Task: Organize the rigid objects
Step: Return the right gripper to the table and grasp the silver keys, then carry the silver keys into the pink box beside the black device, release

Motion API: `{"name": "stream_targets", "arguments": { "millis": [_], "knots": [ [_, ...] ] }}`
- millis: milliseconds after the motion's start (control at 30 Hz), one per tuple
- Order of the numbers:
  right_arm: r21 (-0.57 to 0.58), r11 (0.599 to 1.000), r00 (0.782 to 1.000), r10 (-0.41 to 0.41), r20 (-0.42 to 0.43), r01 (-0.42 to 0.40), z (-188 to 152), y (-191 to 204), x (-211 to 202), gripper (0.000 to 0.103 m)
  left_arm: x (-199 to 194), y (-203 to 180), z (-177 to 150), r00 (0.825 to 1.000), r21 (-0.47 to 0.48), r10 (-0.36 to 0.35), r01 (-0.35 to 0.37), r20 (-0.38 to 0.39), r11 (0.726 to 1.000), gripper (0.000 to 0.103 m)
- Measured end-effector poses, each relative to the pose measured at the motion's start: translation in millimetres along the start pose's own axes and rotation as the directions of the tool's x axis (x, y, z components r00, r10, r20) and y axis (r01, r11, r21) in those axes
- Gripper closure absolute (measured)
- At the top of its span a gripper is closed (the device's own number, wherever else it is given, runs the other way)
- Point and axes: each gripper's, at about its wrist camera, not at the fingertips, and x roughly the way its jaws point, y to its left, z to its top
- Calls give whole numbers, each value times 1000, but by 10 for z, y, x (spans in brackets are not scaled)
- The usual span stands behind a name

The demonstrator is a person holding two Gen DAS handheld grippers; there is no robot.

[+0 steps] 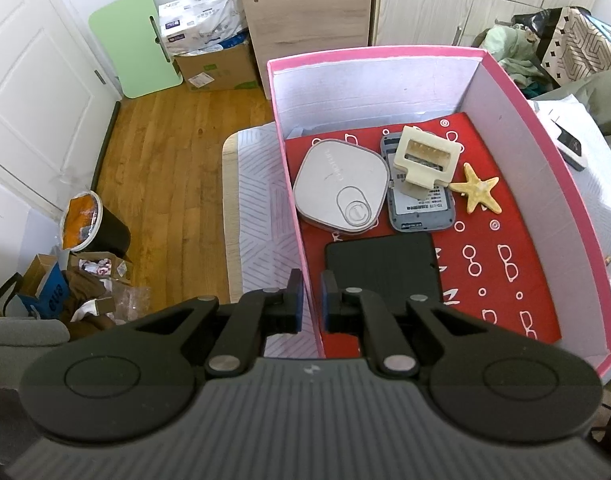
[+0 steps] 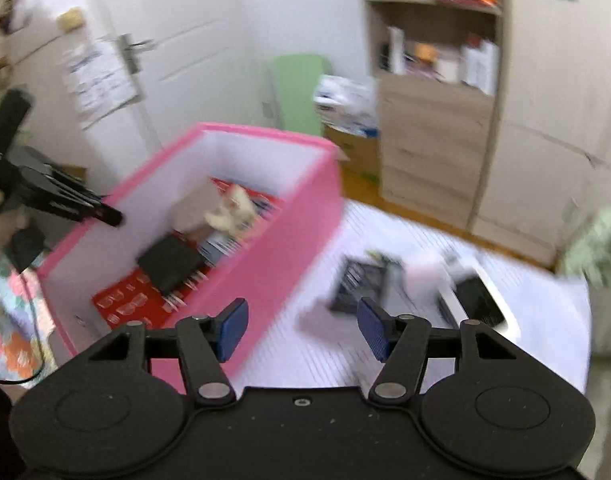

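Five things sit in the pink box (image 1: 517,92); my left tongs (image 1: 311,300) pinch its wall, right tongs (image 2: 303,330) gape empty toward blurred items (image 2: 385,276) left on the worktop (image 2: 305,360).

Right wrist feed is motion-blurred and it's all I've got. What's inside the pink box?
Observer: The left wrist view shows five things: grey rounded pad, blue-grey device, cream plastic part lying on that device, starfish, black flat slab.
Operator: Left gripper holding anything?
Observer: The left gripper is shut on the pink box, one pad on each side of its side wall.
Operator: Any room left?
Observer: Yes, the red liner lies bare beside the slab.
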Motion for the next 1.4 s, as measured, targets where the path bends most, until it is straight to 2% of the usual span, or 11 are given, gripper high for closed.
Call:
{"name": "stream_targets", "arguments": {
  "millis": [233,367,500,667,733,767,933,967,1000,1067,1400],
  "knots": [
    [136,988,997,-67,-22,70,-538,-185,114,37,5,19,6,1000,-12,-10,10,-1,1000,95],
    [102,985,990,-136,-33,139,-631,-146,231,38,9,5,16,1000,-13,-11,11,-5,1000,94],
    [42,989,990,-140,-35,141,-636,-82,356,43,7,10,13,1000,-22,-16,16,-2,1000,94],
    [29,990,990,-134,-52,136,-590,-69,582,52,6,30,2,1000,-32,-27,27,0,999,94],
    [29,985,985,-169,-29,170,-564,-70,631,73,9,33,-1,1000,-33,-28,28,1,999,94],
    [27,984,984,-178,-28,179,-547,-67,623,74,9,36,-1,1000,-34,-29,29,0,999,94],
    [62,987,989,-147,0,146,-494,-91,512,76,14,49,-5,999,-36,-36,36,2,999,94],
    [61,987,988,-152,6,151,-486,-82,488,80,15,50,-4,999,-37,-38,38,3,999,94],
    [60,986,988,-155,11,154,-471,-80,465,94,16,52,-6,999,-38,-40,40,2,998,94],
    [72,988,990,-140,20,138,-438,-94,426,99,15,59,-7,999,-37,-39,39,2,999,94],
    [66,996,993,-67,102,60,-176,37,151,99,14,87,4,999,-50,-52,52,3,997,94]
  ]
}}
